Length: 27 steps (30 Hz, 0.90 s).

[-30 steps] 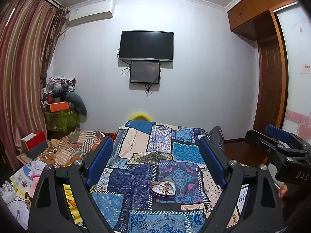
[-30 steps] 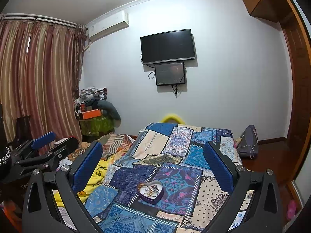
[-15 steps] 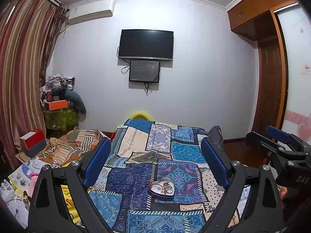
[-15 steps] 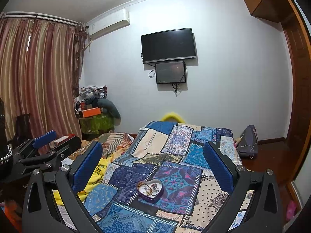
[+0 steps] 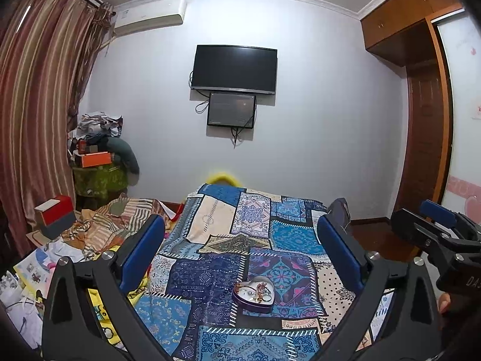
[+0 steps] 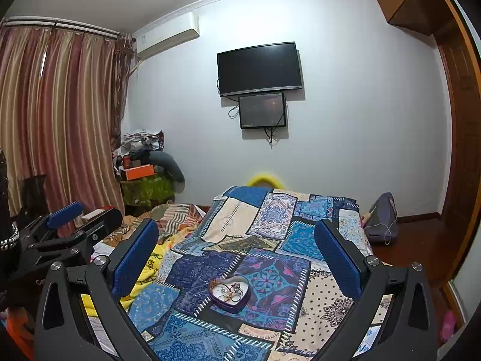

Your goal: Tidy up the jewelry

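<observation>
A purple heart-shaped tin (image 5: 254,294) of tangled rings and chains (image 5: 255,289) sits low and centre in both views on the blue patchwork bedspread (image 5: 210,276). The left gripper (image 5: 240,252) and right gripper (image 6: 237,254) both hang above it — blue pads wide apart, holding nothing.

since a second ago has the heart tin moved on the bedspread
No. The heart tin sits on the same dark blue and purple patches of the bedspread; only the cameras drifted slightly.
</observation>
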Motion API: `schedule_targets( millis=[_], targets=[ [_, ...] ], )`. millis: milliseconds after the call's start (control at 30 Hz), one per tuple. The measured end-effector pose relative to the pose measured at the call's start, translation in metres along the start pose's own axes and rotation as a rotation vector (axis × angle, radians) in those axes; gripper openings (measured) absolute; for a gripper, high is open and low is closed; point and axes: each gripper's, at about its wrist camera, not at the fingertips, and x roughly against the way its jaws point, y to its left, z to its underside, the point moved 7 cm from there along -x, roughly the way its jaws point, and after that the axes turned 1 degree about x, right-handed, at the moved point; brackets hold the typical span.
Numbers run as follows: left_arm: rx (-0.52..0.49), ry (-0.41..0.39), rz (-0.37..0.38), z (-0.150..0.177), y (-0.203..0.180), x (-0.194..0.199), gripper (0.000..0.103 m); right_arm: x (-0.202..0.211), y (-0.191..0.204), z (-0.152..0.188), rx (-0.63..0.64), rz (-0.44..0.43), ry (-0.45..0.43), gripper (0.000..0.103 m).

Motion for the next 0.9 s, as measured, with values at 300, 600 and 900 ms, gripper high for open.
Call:
schedule_targets(
  millis=[300, 600, 900],
  targets=[
    [-0.009, 0.007, 0.019, 0.001, -0.001, 0.000, 0.102, 0.000, -0.001, 0.002, -0.002, 0.003, 0.006, 0.103],
    [-0.022, 0.012, 0.039, 0.000, -0.005, 0.000, 0.102, -0.002, -0.002, 0.004, -0.002, 0.009, 0.013, 0.103],
    [-0.039, 0.018, 0.052, 0.001, -0.010, 0.000, 0.102, -0.002, -0.003, 0.004, -0.002, 0.011, 0.017, 0.103]
  ],
)
